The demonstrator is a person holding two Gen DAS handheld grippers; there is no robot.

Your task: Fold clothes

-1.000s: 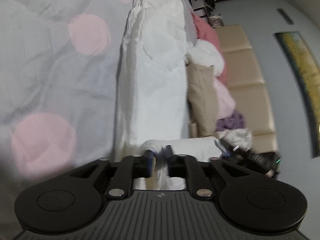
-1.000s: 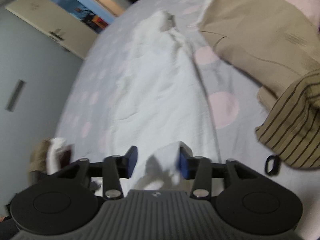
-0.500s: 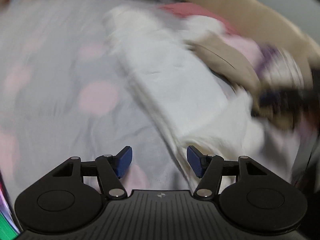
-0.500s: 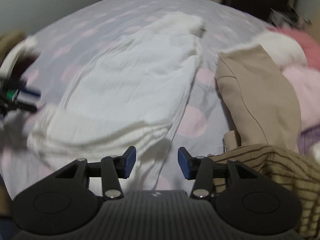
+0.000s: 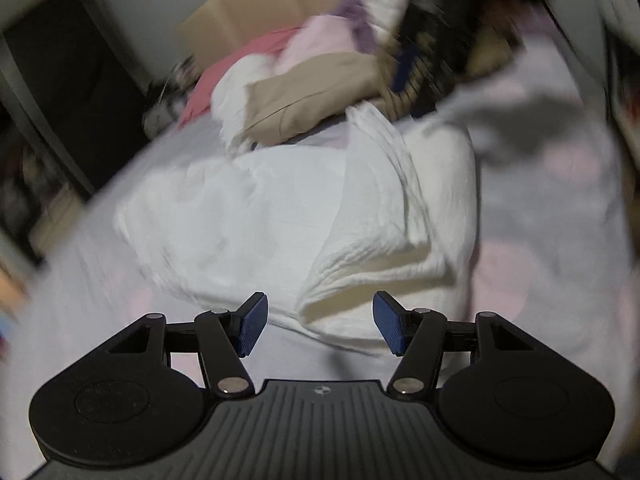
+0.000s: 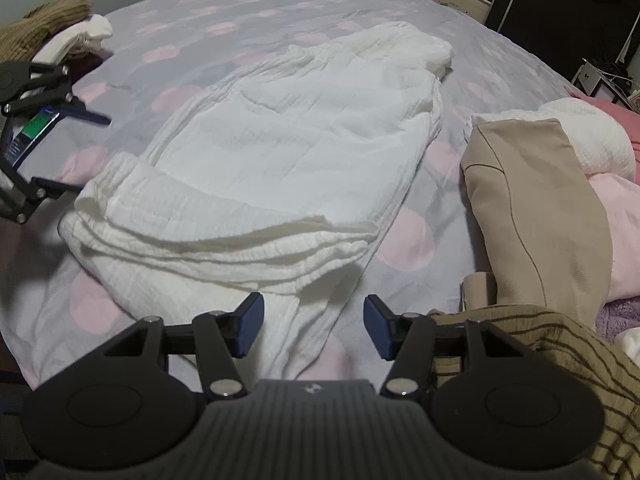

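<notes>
The white garment (image 6: 280,160) lies on the dotted bedsheet (image 6: 240,12), its near end doubled over in layers. Both the left gripper (image 5: 316,328) and the right gripper (image 6: 312,326) have just been opening; their fingers stand spread with nothing between them. I think one fold is finished, and the next needs a new grip on an edge. The left view is blurred, so the clothes pile (image 5: 312,80) behind is unclear.

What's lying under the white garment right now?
The white garment lies on the grey bedsheet with pink dots, which shows all around it. Its near end is folded back onto itself in layers. Whatever sits directly beneath the fabric is covered, so I cannot tell.
</notes>
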